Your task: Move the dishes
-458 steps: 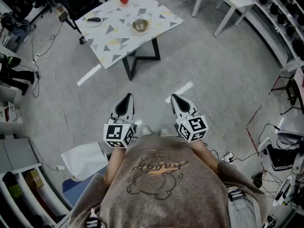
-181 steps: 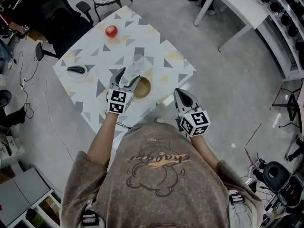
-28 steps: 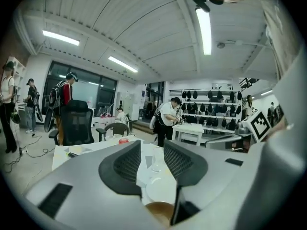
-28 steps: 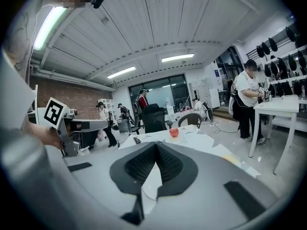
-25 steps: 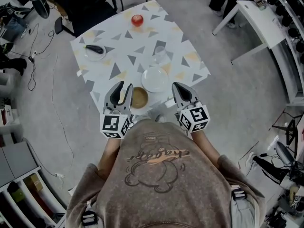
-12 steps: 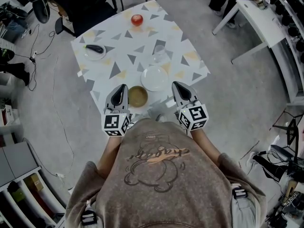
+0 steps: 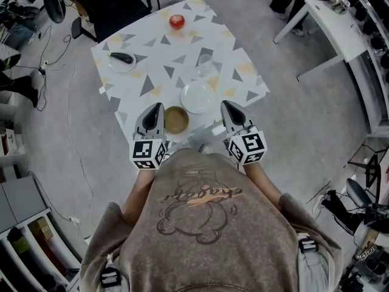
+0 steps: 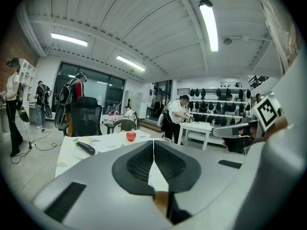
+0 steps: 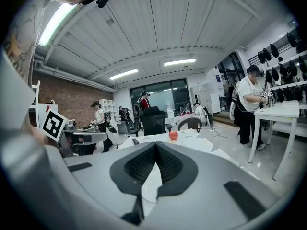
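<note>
Between the 2 tongs, just right of the left tongs (image 7: 154,109), the brown bowl (image 7: 177,120) sits at the near desk (image 7: 152,66) edge, with the white plate (image 7: 197,97) just beyond it. Left tongs just clenched shut on nothing. Right tongs (image 7: 230,109) are clenched and empty. Next grab likely needs the tongs reopened, straddling a rim, held level.

Classification: open-plan robotics lab.

Indicators:
- Bare concrete floor (image 7: 304,120) with loose cables (image 7: 68,120) at 9 o'clock.
- Patterned tabletop (image 7: 152,72) at 12 o'clock, with a black office chair (image 7: 115,11) beyond it.
- A second, white tabletop (image 7: 322,11) at 1 o'clock.
- Wall racks (image 8: 218,94) hung with rows of dark devices.
- Brick wall (image 9: 72,99), and strip lights (image 8: 209,23) on a ribbed ceiling.
- Several people (image 8: 180,116) standing about.
- Square-marker cubes on the left tongs (image 7: 154,107) and right tongs (image 7: 228,104).
</note>
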Demonstrator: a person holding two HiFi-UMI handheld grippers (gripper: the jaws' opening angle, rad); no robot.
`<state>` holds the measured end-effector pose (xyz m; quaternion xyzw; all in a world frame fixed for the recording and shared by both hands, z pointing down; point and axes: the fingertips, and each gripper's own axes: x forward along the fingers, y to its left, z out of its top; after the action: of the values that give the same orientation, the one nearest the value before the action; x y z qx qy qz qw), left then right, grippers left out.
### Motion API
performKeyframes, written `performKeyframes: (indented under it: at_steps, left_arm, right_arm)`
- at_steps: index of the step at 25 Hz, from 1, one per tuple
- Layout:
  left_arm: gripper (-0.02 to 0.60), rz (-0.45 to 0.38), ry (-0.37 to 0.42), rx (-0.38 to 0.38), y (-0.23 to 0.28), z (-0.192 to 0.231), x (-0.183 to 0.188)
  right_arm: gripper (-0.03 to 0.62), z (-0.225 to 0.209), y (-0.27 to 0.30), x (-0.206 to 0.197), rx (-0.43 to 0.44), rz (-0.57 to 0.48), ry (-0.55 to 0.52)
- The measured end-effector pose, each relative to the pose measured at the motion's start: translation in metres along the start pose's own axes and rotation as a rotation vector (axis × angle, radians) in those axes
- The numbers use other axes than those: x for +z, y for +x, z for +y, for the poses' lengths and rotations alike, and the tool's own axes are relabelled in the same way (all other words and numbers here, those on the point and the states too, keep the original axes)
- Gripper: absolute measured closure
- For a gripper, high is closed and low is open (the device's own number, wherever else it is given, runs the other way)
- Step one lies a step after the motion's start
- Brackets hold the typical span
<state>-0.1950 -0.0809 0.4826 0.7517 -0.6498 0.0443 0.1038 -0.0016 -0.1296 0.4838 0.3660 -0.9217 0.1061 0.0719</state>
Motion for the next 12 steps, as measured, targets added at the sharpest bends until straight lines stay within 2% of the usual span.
performKeyframes:
  at_steps: [12]
  left_arm:
    - [0.560, 0.008, -0.015, 0.020, 0.0035, 0.0037, -0.0039]
  right_arm:
    - [0.592, -0.0030, 0.0056, -0.0044, 0.011, 0.018, 0.002]
